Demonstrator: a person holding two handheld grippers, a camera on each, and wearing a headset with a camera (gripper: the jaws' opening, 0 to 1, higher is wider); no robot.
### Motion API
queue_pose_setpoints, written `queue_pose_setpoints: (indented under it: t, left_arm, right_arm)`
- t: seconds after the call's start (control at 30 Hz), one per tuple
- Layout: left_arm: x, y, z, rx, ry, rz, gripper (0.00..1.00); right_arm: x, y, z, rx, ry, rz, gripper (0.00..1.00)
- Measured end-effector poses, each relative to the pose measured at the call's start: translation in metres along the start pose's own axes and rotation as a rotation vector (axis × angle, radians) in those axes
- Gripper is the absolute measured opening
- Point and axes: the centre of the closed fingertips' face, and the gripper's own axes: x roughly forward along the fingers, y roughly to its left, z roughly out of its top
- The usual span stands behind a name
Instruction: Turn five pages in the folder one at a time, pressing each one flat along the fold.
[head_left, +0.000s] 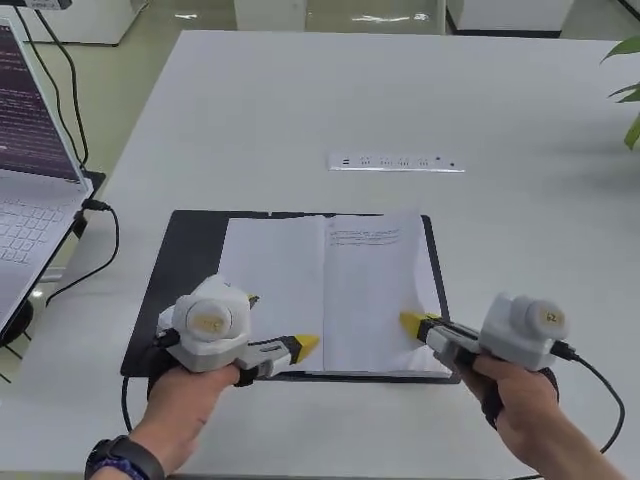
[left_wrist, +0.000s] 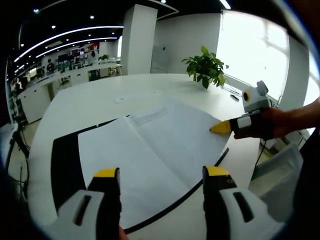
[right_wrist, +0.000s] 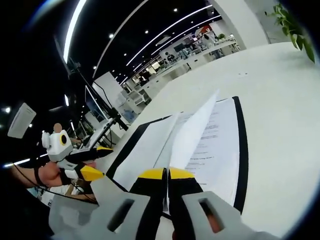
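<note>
A black folder (head_left: 188, 262) lies open on the white table, with white pages spread across it. The right page (head_left: 372, 290) carries a few lines of print at its top. My right gripper (head_left: 412, 322) sits at that page's lower right edge. In the right gripper view it (right_wrist: 166, 174) is shut on the page (right_wrist: 192, 131), whose edge rises up from the jaws. My left gripper (head_left: 305, 345) rests low at the folder's front edge near the fold. The left gripper view shows it (left_wrist: 162, 172) open over the left page (left_wrist: 125, 155), with the right gripper (left_wrist: 221, 128) beyond.
An open laptop (head_left: 25, 200) stands at the left edge, its cable (head_left: 100, 250) trailing toward the folder. A white power strip (head_left: 395, 162) lies behind the folder. Plant leaves (head_left: 628, 90) show at the far right. The table's front edge runs just below my hands.
</note>
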Motion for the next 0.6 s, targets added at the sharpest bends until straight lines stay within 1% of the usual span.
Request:
queue_pose_setpoints:
  t: [0.1, 0.17, 0.23, 0.3, 0.4, 0.5, 0.6]
  left_arm:
    - [-0.008, 0.004, -0.001, -0.005, -0.01, 0.007, 0.66]
    - [-0.011, 0.007, -0.002, -0.005, -0.014, 0.008, 0.66]
    - [-0.015, 0.009, -0.003, 0.004, -0.011, 0.013, 0.66]
    - [-0.019, 0.013, -0.005, 0.014, -0.009, 0.023, 0.66]
    - [-0.026, 0.019, -0.005, 0.007, -0.018, 0.034, 0.66]
    - [-0.033, 0.025, -0.006, 0.01, -0.019, 0.046, 0.66]
    - [-0.039, 0.031, -0.009, 0.003, -0.019, 0.053, 0.66]
  right_arm:
    - [0.002, 0.007, 0.001, -0.002, -0.003, 0.005, 0.0]
    - [0.004, 0.011, 0.001, -0.008, -0.002, 0.01, 0.0]
    - [0.007, 0.016, 0.001, -0.014, -0.003, 0.018, 0.0]
    - [0.01, 0.021, 0.0, -0.02, -0.002, 0.027, 0.0]
    - [0.014, 0.028, -0.004, -0.023, 0.006, 0.039, 0.0]
    - [0.019, 0.036, -0.007, -0.025, 0.012, 0.054, 0.0]
    - [0.026, 0.043, -0.01, -0.033, 0.029, 0.067, 0.0]
